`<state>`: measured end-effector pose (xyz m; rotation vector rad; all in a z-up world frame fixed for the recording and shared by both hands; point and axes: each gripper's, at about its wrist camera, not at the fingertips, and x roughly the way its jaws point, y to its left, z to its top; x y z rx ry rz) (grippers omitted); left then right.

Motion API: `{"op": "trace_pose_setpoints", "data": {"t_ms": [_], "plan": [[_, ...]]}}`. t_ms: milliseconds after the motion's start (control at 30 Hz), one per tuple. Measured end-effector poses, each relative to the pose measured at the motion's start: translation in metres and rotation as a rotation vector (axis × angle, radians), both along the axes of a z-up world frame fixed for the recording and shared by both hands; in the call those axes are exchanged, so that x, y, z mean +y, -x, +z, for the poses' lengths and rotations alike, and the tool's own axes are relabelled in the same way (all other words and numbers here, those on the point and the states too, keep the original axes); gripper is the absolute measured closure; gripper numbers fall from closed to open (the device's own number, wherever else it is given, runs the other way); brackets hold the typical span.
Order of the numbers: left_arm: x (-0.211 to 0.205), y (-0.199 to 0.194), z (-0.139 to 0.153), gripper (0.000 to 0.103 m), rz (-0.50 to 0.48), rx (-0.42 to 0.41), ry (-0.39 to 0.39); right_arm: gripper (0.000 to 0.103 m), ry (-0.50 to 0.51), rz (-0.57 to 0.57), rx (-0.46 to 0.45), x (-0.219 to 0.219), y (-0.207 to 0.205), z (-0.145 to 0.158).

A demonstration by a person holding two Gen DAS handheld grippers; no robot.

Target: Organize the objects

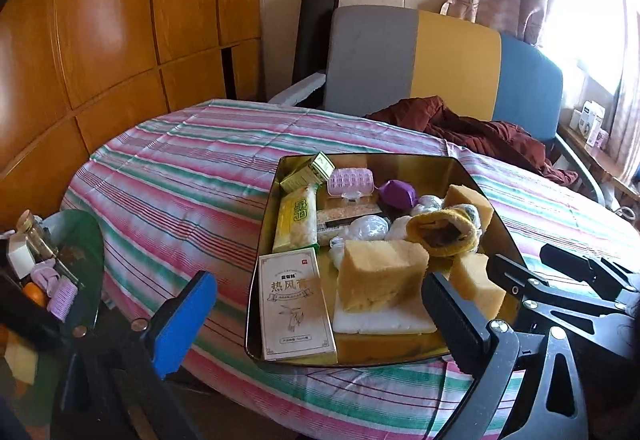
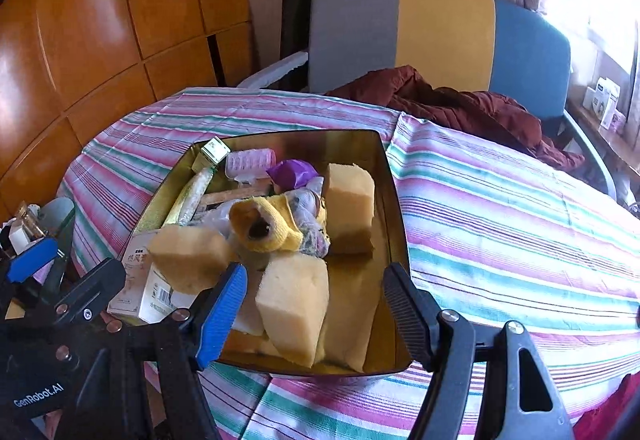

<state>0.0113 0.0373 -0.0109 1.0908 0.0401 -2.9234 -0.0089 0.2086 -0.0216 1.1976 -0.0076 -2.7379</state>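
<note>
A gold metal tray [image 1: 472, 175] sits on a bed with a striped sheet [image 1: 180, 167], near its front edge, and holds nearly all the small things. Three yellow sponge blocks lie in it: one in the middle [image 1: 380, 274], one at the near right corner [image 1: 478, 280], and one at the far right wall [image 1: 470, 199]. Between them is one yellow sock [image 1: 440, 232], rolled with its opening facing the cameras. Under the middle sponge lies one white foam pad [image 1: 384, 320]. Along the left side are three boxes or packs: one white box with printed characters [image 1: 294, 308], one yellow packet [image 1: 296, 217] behind it, and one small green box [image 1: 308, 171] leaning in the far corner. One pink pill case [image 1: 350, 181] and one purple wrapped lump [image 1: 396, 193] sit at the back, with several white plastic-wrapped bundles [image 1: 368, 228] in the centre.

The left gripper [image 1: 316, 316] has its jaws spread wide with nothing between the pads, straddling the near edge of the tray. The right gripper [image 2: 316, 304] is also open, jaws apart on either side of the nearest sponge without pressing it.

One dark red garment [image 1: 472, 127] lies on the far side of the bed before one grey, yellow and blue headboard [image 1: 440, 59].
</note>
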Motion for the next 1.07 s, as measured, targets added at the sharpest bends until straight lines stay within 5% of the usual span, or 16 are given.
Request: {"op": "trace_pose_setpoints", "data": {"t_ms": [1067], "plan": [[-0.0025, -0.0018, 0.0014, 0.000, 0.001, 0.017, -0.017, 0.031, -0.010, 0.025, -0.006, -0.0081, 0.0042, -0.0056]]}}
